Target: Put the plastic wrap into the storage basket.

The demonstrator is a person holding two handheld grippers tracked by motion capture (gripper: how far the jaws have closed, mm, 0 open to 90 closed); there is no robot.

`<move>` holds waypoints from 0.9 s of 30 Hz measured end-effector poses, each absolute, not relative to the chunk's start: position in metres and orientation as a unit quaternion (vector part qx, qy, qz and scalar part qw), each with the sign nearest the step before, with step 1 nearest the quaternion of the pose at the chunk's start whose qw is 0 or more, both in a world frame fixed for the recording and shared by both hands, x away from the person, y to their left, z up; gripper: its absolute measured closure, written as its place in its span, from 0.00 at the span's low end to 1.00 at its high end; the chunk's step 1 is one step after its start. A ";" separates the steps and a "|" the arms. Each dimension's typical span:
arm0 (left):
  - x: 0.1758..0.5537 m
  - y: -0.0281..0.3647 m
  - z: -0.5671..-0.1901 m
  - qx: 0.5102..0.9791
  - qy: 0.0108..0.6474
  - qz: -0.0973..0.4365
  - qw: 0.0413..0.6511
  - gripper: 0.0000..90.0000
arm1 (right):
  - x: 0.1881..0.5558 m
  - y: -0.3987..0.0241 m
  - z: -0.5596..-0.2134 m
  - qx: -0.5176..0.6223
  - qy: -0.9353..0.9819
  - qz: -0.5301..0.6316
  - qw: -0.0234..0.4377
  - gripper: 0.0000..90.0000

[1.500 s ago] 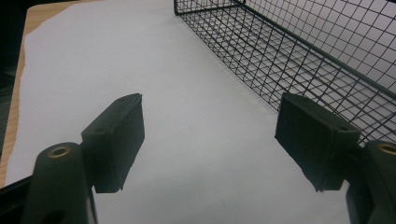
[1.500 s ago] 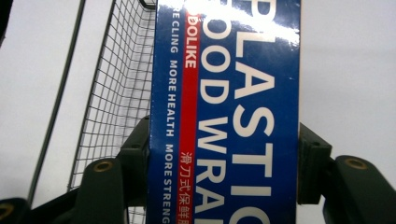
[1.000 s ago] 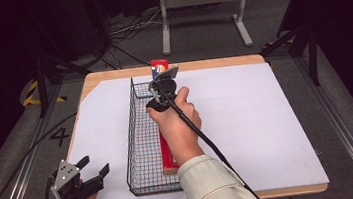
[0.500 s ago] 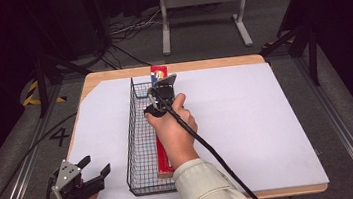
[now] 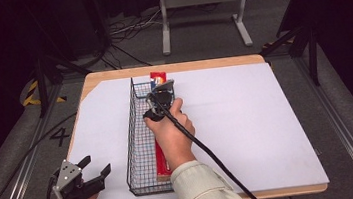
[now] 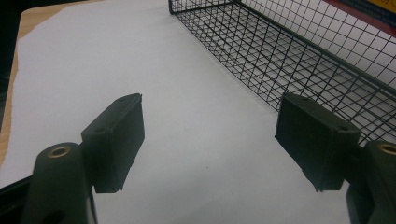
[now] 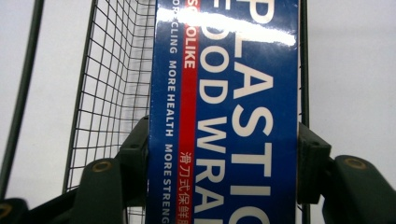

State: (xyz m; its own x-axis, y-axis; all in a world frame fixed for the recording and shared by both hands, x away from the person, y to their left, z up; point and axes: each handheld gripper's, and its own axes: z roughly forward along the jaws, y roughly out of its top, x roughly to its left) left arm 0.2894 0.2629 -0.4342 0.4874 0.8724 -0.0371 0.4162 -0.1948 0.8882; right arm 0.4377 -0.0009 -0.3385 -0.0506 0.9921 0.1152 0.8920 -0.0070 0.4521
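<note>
A long red and blue plastic wrap box [image 5: 163, 156] lies lengthwise in the black wire basket [image 5: 136, 157], its far end poking past the basket's far rim. My right gripper [image 5: 158, 95] is shut on the plastic wrap box [image 7: 224, 112] near the far end, jaws pressed against both long sides, in the right gripper view. At the table's near left corner my left gripper [image 5: 99, 167] stands open with nothing between its pads [image 6: 116, 140], pointing toward the basket [image 6: 299, 51].
White paper [image 5: 247, 121] covers the wooden table [image 5: 201, 65]. A cable [image 5: 205, 151] trails from the right gripper over the forearm. A metal stand [image 5: 201, 6] and floor cables lie beyond the table.
The right hand has lowered the box's far end toward the basket. The left gripper has stayed put.
</note>
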 end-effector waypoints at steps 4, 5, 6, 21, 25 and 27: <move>0.289 0.262 -0.435 0.730 0.443 0.248 0.457 0.27 | 0.438 0.001 -0.343 0.679 0.696 0.199 0.121 0.44; 0.290 0.263 -0.434 0.732 0.441 0.248 0.457 0.27 | 0.438 0.001 -0.344 0.679 0.696 0.200 0.121 0.44; 0.289 0.263 -0.434 0.732 0.441 0.248 0.457 0.27 | 0.438 0.002 -0.346 0.680 0.696 0.197 0.121 0.44; 0.291 0.260 -0.436 0.737 0.436 0.246 0.454 0.27 | 0.440 0.007 -0.361 0.683 0.698 0.174 0.129 0.43; 0.291 0.260 -0.436 0.737 0.437 0.246 0.454 0.27 | 0.441 0.008 -0.365 0.682 0.700 0.170 0.130 0.43; 0.291 0.260 -0.436 0.737 0.437 0.245 0.454 0.27 | 0.441 0.008 -0.366 0.682 0.700 0.168 0.129 0.43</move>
State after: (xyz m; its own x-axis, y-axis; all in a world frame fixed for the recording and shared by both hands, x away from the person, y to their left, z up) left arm 0.2907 0.2597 -0.4358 0.4981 0.8664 -0.0349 0.4209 -0.2064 0.8833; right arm 0.4407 0.0084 -0.3665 -0.0356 0.9982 0.0486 0.9118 0.0126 0.4104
